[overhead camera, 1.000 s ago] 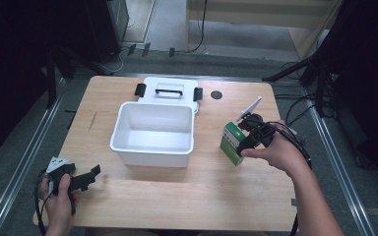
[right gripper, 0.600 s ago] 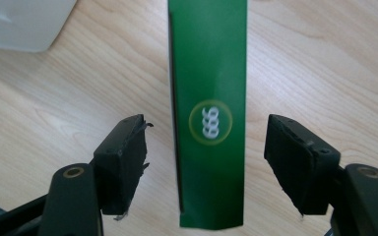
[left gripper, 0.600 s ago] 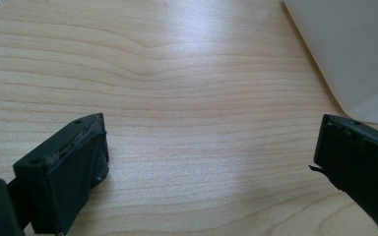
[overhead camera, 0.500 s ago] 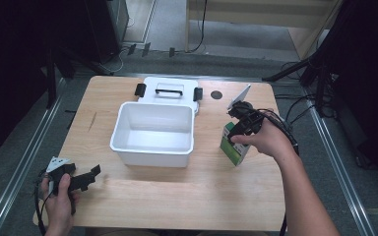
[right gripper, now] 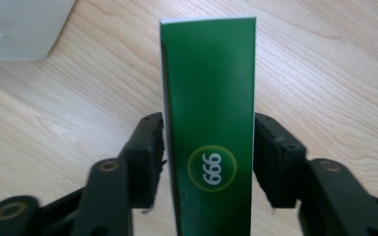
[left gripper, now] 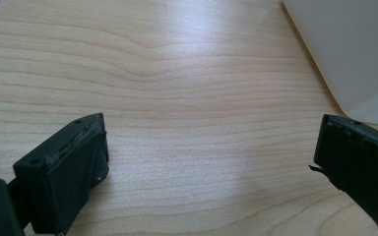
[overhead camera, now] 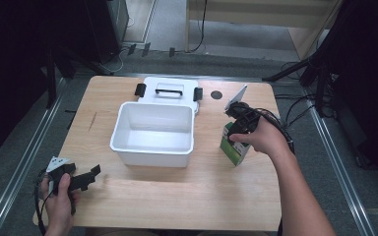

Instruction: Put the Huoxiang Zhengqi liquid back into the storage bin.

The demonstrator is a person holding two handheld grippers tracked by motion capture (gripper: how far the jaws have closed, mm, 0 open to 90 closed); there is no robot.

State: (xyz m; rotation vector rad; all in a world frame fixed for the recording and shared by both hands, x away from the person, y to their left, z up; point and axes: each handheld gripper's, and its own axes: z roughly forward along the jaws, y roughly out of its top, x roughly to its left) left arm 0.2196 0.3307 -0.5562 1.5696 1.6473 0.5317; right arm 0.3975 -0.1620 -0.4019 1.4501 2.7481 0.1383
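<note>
Right tongs [right gripper: 209,147] just closed, green box [right gripper: 209,98] clamped between

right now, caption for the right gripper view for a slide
Right hand-held gripper with its jaws against both sides of an upright green box on the wooden table.

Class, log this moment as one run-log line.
right tongs: closing on green box | left tongs: open, idle | white bin: empty
</note>
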